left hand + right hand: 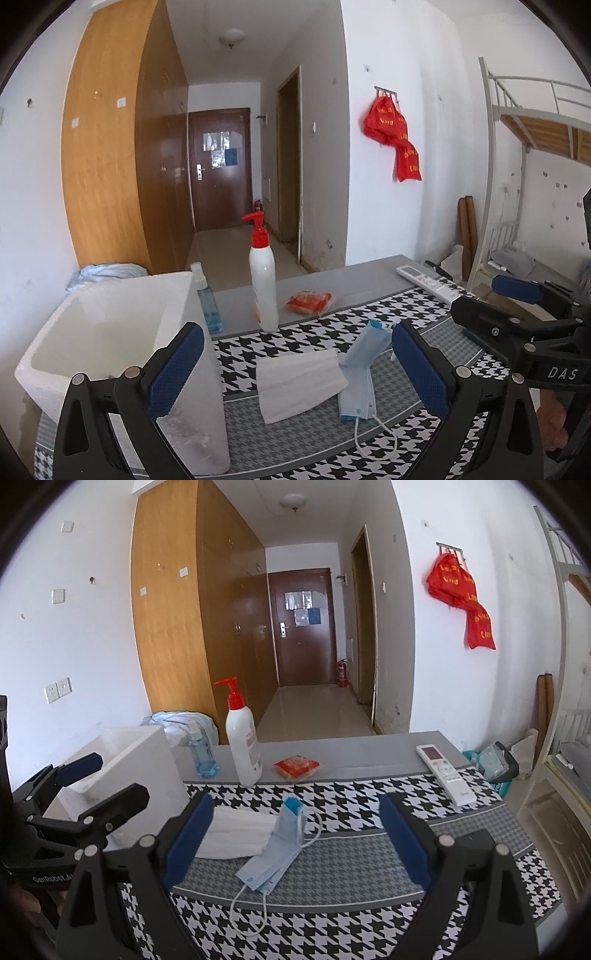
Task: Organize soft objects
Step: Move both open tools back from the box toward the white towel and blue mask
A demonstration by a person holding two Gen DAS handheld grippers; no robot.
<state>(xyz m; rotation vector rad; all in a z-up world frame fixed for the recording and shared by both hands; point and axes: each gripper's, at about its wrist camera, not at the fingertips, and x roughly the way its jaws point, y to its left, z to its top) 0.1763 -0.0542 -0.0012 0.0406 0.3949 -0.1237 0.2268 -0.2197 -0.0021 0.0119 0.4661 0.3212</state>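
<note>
A grey table (369, 751) under a houndstooth cloth (369, 794) carries masks (273, 853) at centre, a foam box (147, 760) at left, bottles (242, 746), a red packet (295, 766) and a remote (445, 771) at right.

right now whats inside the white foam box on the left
The white foam box shows bare white inner walls and nothing in the part of the floor that shows. The left gripper and the box's near wall cover its near bottom corner, so that part can't be checked.

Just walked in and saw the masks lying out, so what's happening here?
A person holds a gripper in each hand over the checked cloth. The left gripper and the right gripper are both open and empty. A white mask and blue masks lie on the cloth beside the white box, untouched.
</note>
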